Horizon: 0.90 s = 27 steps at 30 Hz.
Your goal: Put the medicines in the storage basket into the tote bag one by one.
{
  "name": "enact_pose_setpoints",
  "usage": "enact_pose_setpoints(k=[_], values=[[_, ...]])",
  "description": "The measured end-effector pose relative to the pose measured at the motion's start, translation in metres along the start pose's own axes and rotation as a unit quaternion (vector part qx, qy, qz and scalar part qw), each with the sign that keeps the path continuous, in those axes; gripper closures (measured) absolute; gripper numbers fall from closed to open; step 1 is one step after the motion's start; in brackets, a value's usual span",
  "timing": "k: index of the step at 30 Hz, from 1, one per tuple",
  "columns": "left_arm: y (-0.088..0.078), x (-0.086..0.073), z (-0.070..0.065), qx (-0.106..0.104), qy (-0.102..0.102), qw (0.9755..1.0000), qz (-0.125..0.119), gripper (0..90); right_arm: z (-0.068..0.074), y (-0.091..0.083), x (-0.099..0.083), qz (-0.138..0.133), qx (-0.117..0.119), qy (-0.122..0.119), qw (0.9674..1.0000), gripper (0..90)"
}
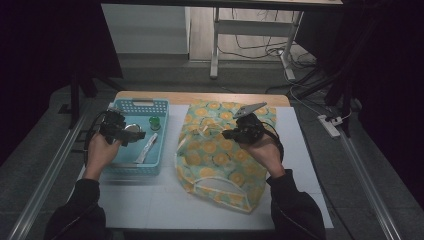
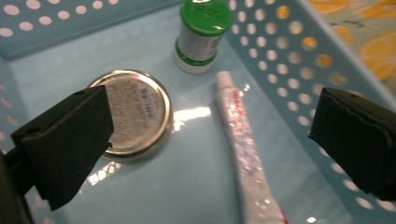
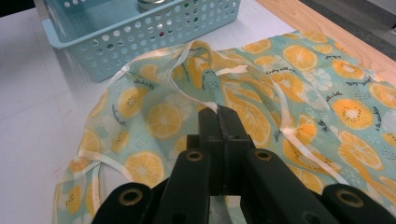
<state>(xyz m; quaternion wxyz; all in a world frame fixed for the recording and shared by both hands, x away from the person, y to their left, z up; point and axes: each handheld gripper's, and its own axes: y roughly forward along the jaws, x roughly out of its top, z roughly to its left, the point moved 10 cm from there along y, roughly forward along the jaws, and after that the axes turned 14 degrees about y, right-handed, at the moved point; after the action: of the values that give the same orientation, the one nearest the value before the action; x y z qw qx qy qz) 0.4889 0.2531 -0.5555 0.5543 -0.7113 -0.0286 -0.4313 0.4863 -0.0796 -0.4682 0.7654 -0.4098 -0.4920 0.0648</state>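
Pinching the bag's (image 3: 261, 116) edge up with the right claw (image 3: 218, 109) to keep it open, while the left claw (image 2: 210, 135), spread wide, hangs over the toothpaste tube (image 2: 240, 144) lying between its jaws in the basket (image 2: 289, 60).

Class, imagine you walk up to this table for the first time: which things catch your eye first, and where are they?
The bright orange-slice patterned bag sprawls across the table's middle, its edge pinched in the shut right claw. To its left sits a pale blue basket holding a round tin, a green-capped bottle and a white tube, with the open left claw above them.
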Motion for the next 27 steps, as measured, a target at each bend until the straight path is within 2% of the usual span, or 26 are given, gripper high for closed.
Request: enact_pose_setpoints(k=[5, 13, 19, 21, 24, 27], values=[[0.013, 0.002, 0.01, 0.004, -0.008, 0.9999, 0.008, 0.0, 0.0, 0.0, 0.0, 0.001, 0.0, 0.001, 1.0, 90.0], [0.032, 0.001, 0.026, 0.021, -0.007, 0.9993, 0.031, 0.0, 0.0, -0.001, 0.0, -0.002, 0.002, -0.001, 1.0, 90.0], [0.042, -0.007, 0.037, 0.019, -0.015, 0.9984, 0.05, 0.0, -0.001, -0.002, 0.0, -0.003, 0.003, -0.001, 1.0, 90.0], [0.046, -0.007, 0.037, 0.012, -0.015, 0.9984, 0.053, 0.0, -0.001, -0.001, 0.0, -0.002, 0.003, -0.001, 1.0, 90.0], [0.049, -0.009, 0.04, 0.02, -0.006, 0.9973, 0.07, 0.0, -0.001, -0.001, 0.0, -0.001, 0.003, 0.0, 1.0, 90.0], [0.051, -0.008, 0.041, 0.016, -0.01, 0.9971, 0.074, 0.0, 0.0, -0.001, -0.001, -0.001, 0.003, -0.001, 1.0, 90.0]])
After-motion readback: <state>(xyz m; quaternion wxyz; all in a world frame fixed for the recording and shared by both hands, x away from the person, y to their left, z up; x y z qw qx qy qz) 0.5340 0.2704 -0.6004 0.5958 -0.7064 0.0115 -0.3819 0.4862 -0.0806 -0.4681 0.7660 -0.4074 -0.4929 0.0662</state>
